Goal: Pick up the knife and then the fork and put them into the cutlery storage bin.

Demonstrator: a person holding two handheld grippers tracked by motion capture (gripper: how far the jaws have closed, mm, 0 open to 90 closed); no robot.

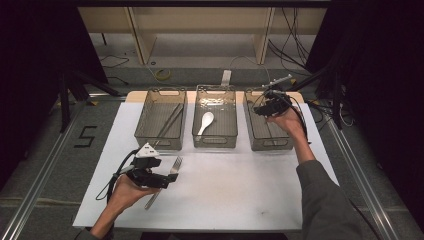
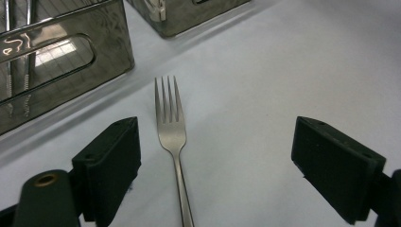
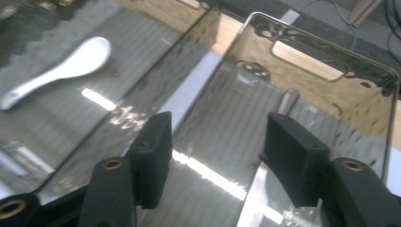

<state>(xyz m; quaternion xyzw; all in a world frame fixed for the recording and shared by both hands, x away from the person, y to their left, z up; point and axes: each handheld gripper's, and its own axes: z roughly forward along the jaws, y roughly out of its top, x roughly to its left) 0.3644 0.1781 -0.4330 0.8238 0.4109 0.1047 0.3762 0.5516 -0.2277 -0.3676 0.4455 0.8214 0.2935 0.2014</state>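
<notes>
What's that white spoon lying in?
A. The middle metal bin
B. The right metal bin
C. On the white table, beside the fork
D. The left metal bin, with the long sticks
A. In the high view the white spoon lies on the floor of the middle bin, while the fork lies out on the white table between the open fingers of the left gripper.

1. The fork (image 2: 171, 137) was plain silver metal and lay flat on the white table top, tines toward the trays, between my left claw's spread jaws, untouched.
2. A flat metal utensil (image 3: 272, 177) rested on the right-hand tray's floor, partly hidden by my right claw.
</notes>
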